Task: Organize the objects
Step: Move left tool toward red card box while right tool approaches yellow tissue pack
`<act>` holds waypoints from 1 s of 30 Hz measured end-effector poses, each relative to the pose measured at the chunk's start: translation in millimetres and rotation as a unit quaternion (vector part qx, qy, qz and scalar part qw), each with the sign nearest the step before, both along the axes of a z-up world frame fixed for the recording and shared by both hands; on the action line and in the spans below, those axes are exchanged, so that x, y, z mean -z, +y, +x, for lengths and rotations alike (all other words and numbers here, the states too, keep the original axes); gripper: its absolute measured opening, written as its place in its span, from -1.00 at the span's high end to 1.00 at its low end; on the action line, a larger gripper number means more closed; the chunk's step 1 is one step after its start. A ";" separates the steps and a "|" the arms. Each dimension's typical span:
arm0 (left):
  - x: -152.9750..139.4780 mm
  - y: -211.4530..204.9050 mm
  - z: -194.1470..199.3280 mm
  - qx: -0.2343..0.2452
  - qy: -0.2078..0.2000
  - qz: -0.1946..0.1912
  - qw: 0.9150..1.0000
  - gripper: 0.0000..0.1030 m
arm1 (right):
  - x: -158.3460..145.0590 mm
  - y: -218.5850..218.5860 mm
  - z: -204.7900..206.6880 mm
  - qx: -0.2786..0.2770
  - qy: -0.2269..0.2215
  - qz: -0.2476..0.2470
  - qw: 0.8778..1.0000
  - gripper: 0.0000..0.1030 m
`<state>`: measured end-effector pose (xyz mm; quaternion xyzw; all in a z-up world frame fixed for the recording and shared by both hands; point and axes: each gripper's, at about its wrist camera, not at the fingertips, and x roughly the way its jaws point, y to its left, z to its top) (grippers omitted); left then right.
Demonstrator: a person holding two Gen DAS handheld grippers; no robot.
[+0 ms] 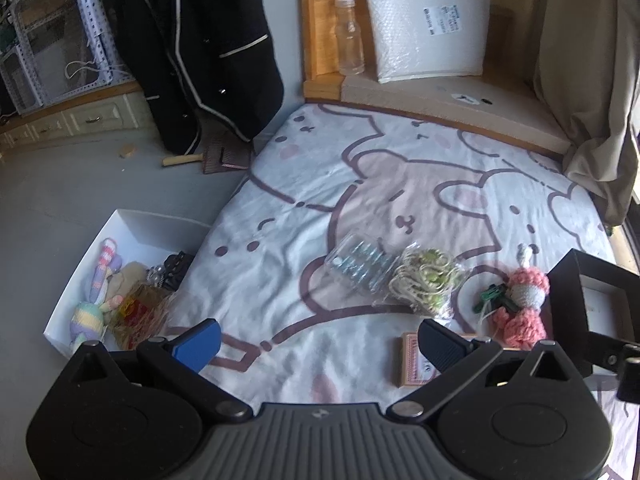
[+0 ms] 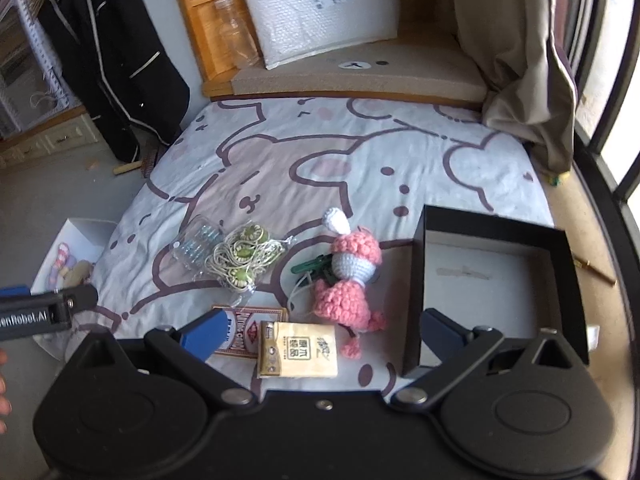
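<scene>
Objects are partly sorted, I judge: crochet toys already lie in the white box (image 1: 120, 224) on the floor at nine o'clock. Left on the bedsheet (image 2: 320, 152), left to right: a clear packet (image 2: 198, 242), a corded bundle (image 2: 244, 258), a card deck (image 2: 244, 330), a tan pack (image 2: 298, 350) and the pink crochet doll (image 2: 352, 280), long axis running six to twelve, head pointing to twelve. The black box (image 2: 418, 280) at three o'clock is empty. Left gripper (image 1: 320, 340) and right gripper (image 2: 320, 334) both hold nothing, fingers spread wide.
</scene>
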<state>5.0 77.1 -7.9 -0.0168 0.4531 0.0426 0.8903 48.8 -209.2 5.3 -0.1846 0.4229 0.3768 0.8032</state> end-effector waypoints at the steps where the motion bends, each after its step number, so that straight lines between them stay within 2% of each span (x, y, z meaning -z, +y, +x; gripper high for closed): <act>1: 0.1 -2.0 1.1 0.004 -0.001 -0.002 1.000 -1.00 | -0.7 1.2 -0.4 -0.004 -0.006 0.000 1.000 -1.00; 7: 1.0 -12.6 9.5 0.011 -0.002 -0.018 1.000 -1.00 | 2.2 7.4 3.3 -0.023 0.003 -0.002 1.000 -1.00; 13: 4.5 -22.1 20.7 0.008 0.003 -0.025 1.000 -1.00 | 17.9 17.3 12.1 -0.028 0.038 -0.009 0.999 -1.00; 19: 14.3 -33.3 37.4 0.018 0.017 -0.032 0.999 -1.00 | 42.5 17.8 17.9 -0.023 0.091 0.013 0.995 -1.00; 26: 31.0 -44.9 51.5 0.044 0.039 -0.038 0.998 -1.00 | 77.7 12.6 21.8 -0.021 0.105 0.014 0.994 -0.99; 30: 41.7 -45.2 59.1 0.044 0.061 -0.056 0.996 -1.00 | 95.1 16.8 23.0 -0.041 0.095 0.003 0.995 -0.98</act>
